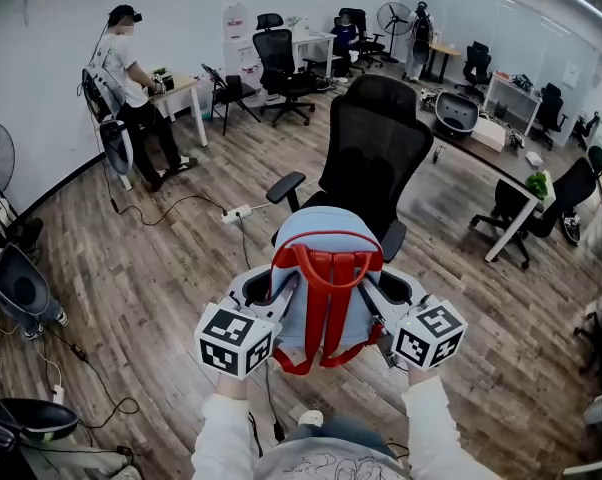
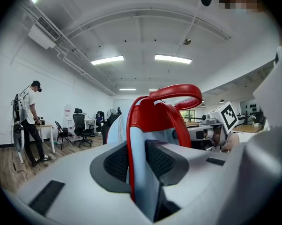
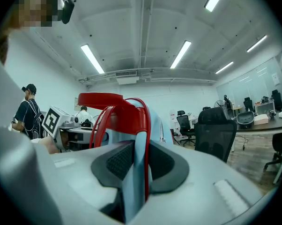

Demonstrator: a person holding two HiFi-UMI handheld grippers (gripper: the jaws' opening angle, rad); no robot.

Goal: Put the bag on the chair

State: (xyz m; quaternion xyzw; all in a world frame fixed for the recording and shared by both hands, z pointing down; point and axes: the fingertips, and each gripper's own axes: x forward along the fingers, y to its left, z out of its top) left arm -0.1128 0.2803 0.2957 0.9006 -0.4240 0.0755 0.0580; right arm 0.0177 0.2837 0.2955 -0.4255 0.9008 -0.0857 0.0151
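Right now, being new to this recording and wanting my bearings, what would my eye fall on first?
A light blue bag with red trim, held up in the air at the middle of the head view. The left gripper and the right gripper each clamp one of its straps. Just beyond it stands a black chair, and a person stands by a table at far left.

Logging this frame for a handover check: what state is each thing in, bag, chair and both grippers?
bag: lifted, hanging in front of the chair, not yet on it.
chair: upright, seat mostly hidden behind the bag.
left gripper: shut on a bag strap.
right gripper: shut on a bag strap.
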